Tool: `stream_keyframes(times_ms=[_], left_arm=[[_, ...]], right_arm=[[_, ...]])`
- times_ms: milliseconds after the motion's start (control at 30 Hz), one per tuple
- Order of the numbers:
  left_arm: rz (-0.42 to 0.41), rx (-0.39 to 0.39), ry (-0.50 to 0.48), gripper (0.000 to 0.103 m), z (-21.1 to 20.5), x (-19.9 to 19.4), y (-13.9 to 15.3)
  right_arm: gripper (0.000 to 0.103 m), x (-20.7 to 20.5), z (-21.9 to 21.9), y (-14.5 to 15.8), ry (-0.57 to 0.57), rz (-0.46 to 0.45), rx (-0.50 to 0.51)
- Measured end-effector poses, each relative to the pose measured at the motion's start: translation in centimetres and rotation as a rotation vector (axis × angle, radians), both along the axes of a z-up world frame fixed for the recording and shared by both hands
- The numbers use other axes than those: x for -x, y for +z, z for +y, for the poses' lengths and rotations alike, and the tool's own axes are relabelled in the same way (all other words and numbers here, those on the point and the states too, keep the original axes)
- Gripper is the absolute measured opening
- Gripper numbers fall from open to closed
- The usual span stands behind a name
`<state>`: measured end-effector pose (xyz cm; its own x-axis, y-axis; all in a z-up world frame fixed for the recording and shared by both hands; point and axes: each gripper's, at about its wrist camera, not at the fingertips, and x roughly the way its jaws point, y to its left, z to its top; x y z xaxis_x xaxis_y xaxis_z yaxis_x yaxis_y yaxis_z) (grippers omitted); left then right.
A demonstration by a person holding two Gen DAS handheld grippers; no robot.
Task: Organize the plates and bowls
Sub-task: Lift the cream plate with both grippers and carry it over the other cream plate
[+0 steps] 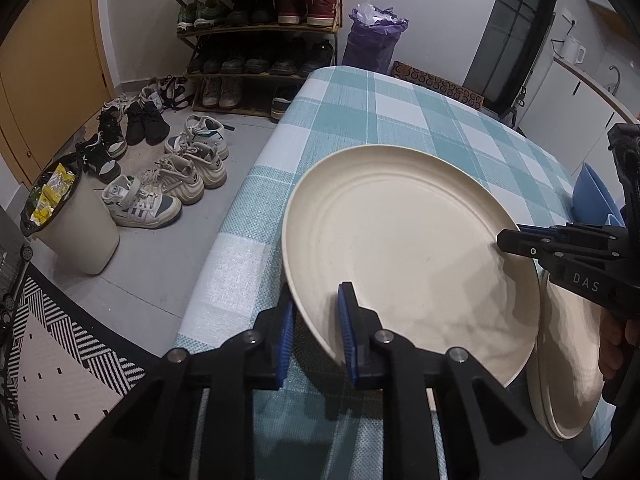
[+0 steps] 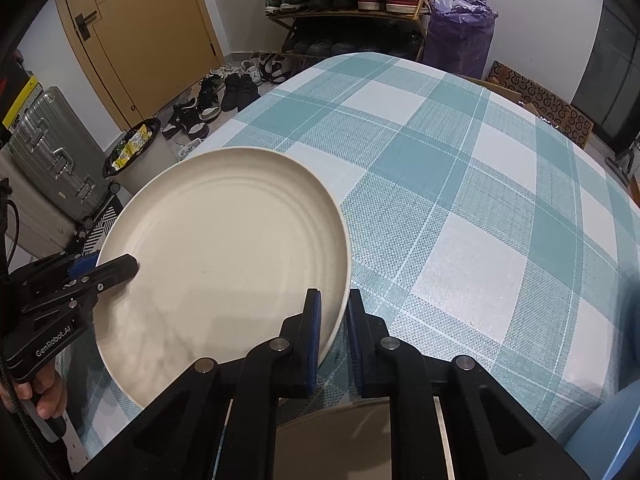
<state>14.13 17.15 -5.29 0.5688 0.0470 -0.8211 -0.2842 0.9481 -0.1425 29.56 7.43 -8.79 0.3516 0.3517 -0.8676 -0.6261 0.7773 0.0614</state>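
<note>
A large cream plate (image 1: 400,248) (image 2: 224,264) hangs slightly tilted over the checked tablecloth, held from two sides. My left gripper (image 1: 318,300) is shut on its near rim, one blue pad inside the plate and one under it. My right gripper (image 2: 334,296) is shut on the opposite rim in the same way. Each gripper shows in the other's view: the right gripper (image 1: 508,240) on the plate's right edge, the left gripper (image 2: 120,268) on its left edge. A second cream plate (image 1: 568,360) lies below on the right. Blue bowls (image 1: 592,196) stand beyond it.
The teal and white checked table (image 2: 460,168) stretches ahead. A blue bowl (image 2: 612,432) sits at its near right. On the floor to the left are a bin (image 1: 72,216), loose shoes (image 1: 176,168), a shoe rack (image 1: 260,32) and a suitcase (image 2: 52,148).
</note>
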Motion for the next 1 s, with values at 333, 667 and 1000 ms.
stream_keyframes(times_ms=[333,667,1000], left_arm=[[-0.038,-0.019,-0.007,0.019,-0.8,1.0,2.0],[-0.088,-0.035,-0.038,0.019,-2.5,1.6,4.3],[-0.115,-0.049,-0.090,0.019,-5.4,2.1,5.7]], right_arm=[[0.013,1.0,-0.9,1.8,-0.004,-0.039,-0.018],[0.013,2.5,-3.2,4.1,-0.036,-0.082,-0.041],[0.013,4.6,-6.7,5.4,-0.081,-0.110,-0.047]])
